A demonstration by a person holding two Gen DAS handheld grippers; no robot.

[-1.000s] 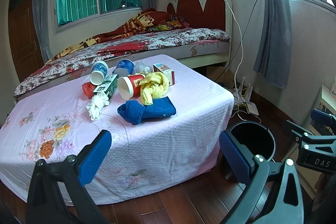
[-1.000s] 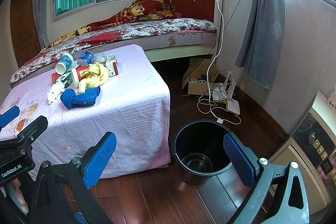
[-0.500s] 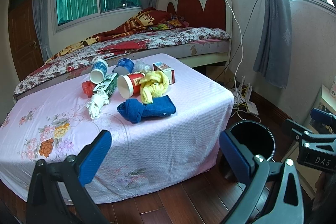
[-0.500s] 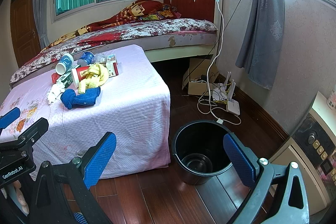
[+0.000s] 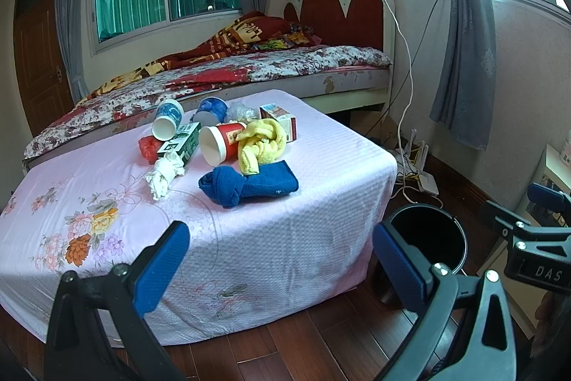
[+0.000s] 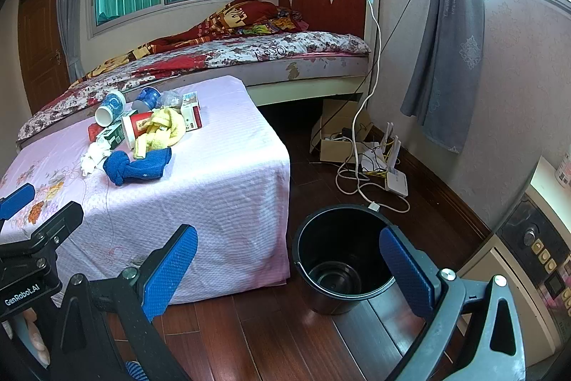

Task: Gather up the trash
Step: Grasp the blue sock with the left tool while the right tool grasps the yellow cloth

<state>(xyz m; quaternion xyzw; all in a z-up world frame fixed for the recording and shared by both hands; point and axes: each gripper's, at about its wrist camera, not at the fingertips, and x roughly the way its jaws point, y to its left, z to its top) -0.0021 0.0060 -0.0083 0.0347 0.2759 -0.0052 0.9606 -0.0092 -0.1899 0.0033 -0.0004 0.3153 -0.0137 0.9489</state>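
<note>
A heap of trash lies on the pink-covered table (image 5: 303, 238): a red paper cup (image 5: 219, 145) on its side, two blue cups (image 5: 167, 122), a green carton (image 5: 182, 141), a red-white carton (image 5: 282, 120), crumpled white paper (image 5: 164, 174), a red wrapper (image 5: 148, 147). A yellow cloth (image 5: 262, 143) and a blue cloth (image 5: 249, 184) lie with them. A black bucket (image 6: 342, 256) stands on the floor right of the table. My left gripper (image 5: 278, 259) is open and empty before the table's near edge. My right gripper (image 6: 289, 268) is open and empty, near the bucket.
A bed (image 5: 232, 77) with a red headboard stands behind the table. Cables, a cardboard box and a white router (image 6: 396, 181) lie on the wooden floor by the wall. A cabinet with knobs (image 6: 535, 256) stands at the right. Grey curtains hang by the window.
Both views have shifted only very slightly. Nothing has been picked up or moved, and both grippers stay open.
</note>
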